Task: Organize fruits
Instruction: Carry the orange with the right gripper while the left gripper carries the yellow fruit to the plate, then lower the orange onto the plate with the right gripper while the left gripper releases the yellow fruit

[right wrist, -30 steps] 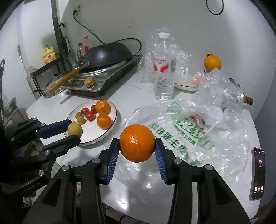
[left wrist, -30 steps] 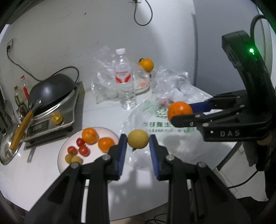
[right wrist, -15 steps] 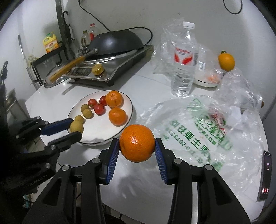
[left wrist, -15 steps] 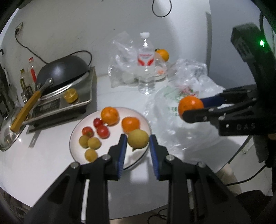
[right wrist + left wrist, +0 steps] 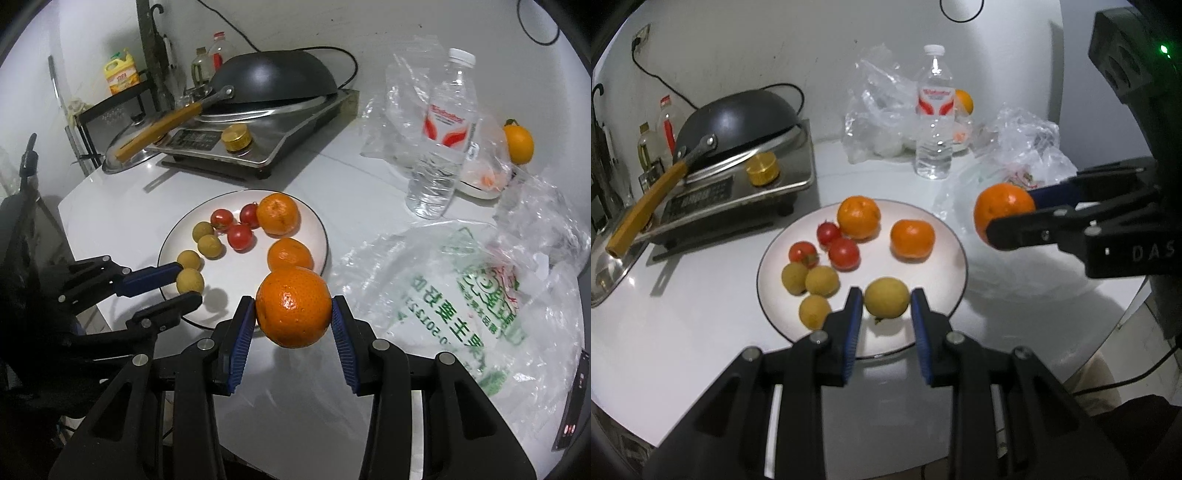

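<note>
Left hand-held gripper (image 5: pixel 887 308) grips yellow fruit (image 5: pixel 886 297) – apparently above plate (image 5: pixel 955 243); right (image 5: pixel 293 314) clamps orange (image 5: pixel 293 306).

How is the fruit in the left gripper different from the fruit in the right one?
The longan is yellowish-tan; the orange is bright orange. The longan is much smaller than the orange. The longan is above the plate; the orange sits off beside its rim. Both are round and squeezed between blue pads.

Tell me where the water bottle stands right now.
The water bottle stands upright at the table's far right in the right wrist view, before crumpled clear bags.
</note>
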